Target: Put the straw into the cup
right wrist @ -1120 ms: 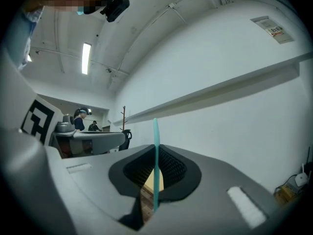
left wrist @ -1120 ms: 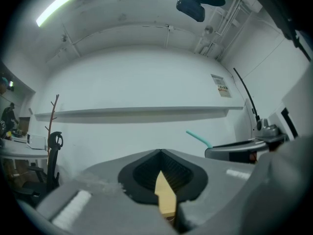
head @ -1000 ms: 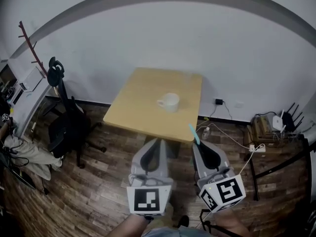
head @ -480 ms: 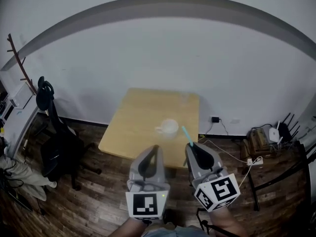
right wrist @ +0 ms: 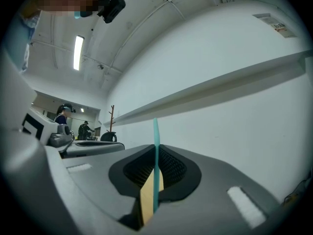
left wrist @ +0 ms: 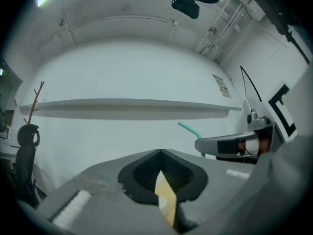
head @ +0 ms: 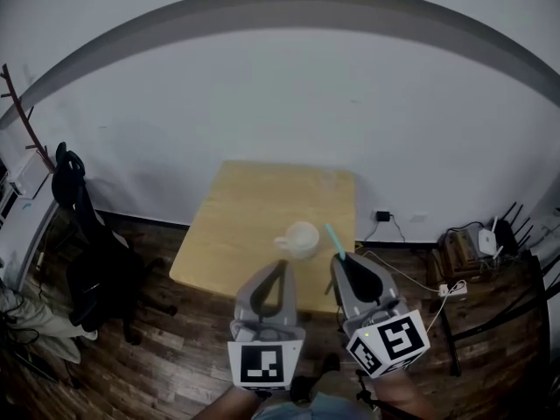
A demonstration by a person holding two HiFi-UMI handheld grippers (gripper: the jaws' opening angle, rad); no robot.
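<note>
A white cup point(head: 298, 238) with a handle stands on the light wooden table point(head: 254, 199), towards its near edge. My right gripper point(head: 339, 259) is shut on a teal straw point(head: 333, 237), whose free end sticks up just right of the cup. In the right gripper view the straw point(right wrist: 156, 146) rises upright between the closed jaws. My left gripper point(head: 282, 264) hovers over the table's near edge, just short of the cup, shut with nothing in it. The left gripper view shows the straw's bent tip point(left wrist: 188, 129) above the right gripper point(left wrist: 225, 145).
A black office chair point(head: 87, 261) and a coat rack point(head: 22, 121) stand left of the table on the wooden floor. Cables, a power strip and a router point(head: 481, 239) lie to the right. A white wall runs behind the table. People stand far off point(right wrist: 63, 116).
Both grippers have come forward over the table's near edge. The straw's tip now stands close beside the cup. The jaws have kept their state.
</note>
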